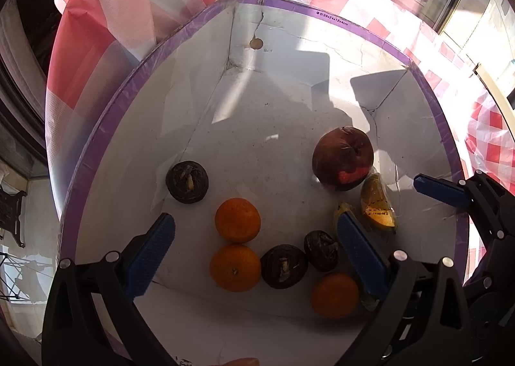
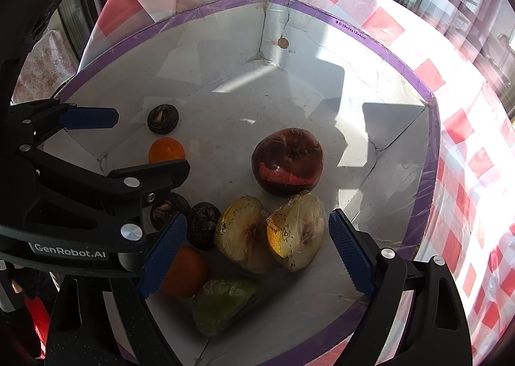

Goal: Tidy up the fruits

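A white box with a purple rim (image 1: 106,127) (image 2: 428,153) holds the fruit. In the left wrist view my left gripper (image 1: 254,256) is open above two oranges (image 1: 237,220) (image 1: 235,267). A third orange (image 1: 334,295), dark water chestnuts (image 1: 187,182) (image 1: 283,266) (image 1: 321,250), a dark red apple (image 1: 342,158) and a wrapped apple half (image 1: 376,205) lie around. In the right wrist view my right gripper (image 2: 257,253) is open over two wrapped apple halves (image 2: 243,237) (image 2: 299,234), near the red apple (image 2: 287,161) and a wrapped green piece (image 2: 222,304). Nothing is held.
The box stands on a red and white checked cloth (image 1: 96,43) (image 2: 466,172). The other gripper's blue finger (image 1: 441,190) reaches in from the right in the left view, and the left gripper (image 2: 90,119) from the left in the right view. Windows stand behind.
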`<state>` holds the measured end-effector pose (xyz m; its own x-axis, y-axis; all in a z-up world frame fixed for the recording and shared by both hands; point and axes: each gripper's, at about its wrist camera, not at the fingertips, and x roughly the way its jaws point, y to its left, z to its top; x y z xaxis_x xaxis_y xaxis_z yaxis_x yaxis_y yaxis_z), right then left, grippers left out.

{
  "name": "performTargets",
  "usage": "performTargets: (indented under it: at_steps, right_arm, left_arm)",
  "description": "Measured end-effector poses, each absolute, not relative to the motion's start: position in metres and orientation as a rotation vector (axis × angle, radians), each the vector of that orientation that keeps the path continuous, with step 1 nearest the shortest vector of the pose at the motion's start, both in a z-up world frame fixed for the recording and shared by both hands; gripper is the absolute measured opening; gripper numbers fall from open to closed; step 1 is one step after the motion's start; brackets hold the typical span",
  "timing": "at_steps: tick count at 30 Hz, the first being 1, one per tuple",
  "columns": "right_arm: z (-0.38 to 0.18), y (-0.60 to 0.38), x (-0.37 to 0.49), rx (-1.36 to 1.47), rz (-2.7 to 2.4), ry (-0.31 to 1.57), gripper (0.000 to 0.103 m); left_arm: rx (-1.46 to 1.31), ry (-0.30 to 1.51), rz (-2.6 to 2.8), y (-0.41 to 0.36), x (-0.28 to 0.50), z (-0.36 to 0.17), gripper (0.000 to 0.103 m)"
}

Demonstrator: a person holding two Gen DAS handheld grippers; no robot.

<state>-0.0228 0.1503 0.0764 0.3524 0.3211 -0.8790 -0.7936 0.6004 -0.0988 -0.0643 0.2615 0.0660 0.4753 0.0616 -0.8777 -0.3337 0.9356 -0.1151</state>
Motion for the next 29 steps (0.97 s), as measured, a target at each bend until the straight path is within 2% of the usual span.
performTargets:
  at_steps: [14, 29]
  right_arm:
    - [0.0765, 0.1496, -0.0237, -0.581, 0.774, 0.949, 0.086]
    - [0.0768, 0.1483, -0.0241, -0.559, 0.785, 0.934, 0.086]
  left_arm:
    - [-0.395, 1.064, 0.177, 0.2696, -0.0632, 0.061, 0.101]
    - [-0.355, 1.044, 0.238, 0.2688, -0.0625, 0.0637, 0.099]
